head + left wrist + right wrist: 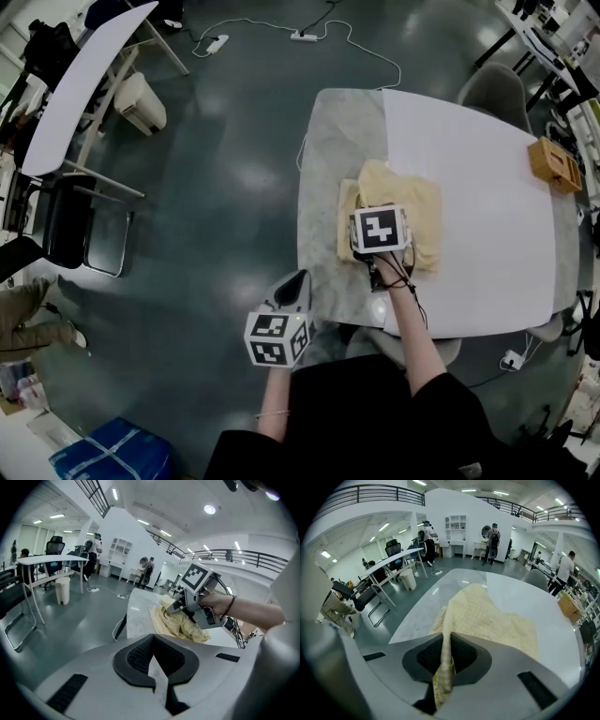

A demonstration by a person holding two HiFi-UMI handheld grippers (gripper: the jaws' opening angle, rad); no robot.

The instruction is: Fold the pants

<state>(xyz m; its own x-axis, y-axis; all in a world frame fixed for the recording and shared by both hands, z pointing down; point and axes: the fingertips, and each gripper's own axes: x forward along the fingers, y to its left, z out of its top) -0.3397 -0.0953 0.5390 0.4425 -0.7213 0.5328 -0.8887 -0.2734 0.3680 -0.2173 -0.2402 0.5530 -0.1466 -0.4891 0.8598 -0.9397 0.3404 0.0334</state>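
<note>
Our left gripper (296, 283) hangs shut, empty, beside the bench (487, 225); our right gripper (449, 641) clamps a fold of the pants (412, 202) lying there. With 1 grip, we may drag them crooked.

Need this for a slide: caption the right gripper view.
Right gripper shut on a fold of the pale yellow pants, which lie bunched on the table.

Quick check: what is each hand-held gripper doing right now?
Left hand-held gripper: closed, nothing between its jaws.
Right hand-held gripper: closed on a fold of the yellow pants.
</note>
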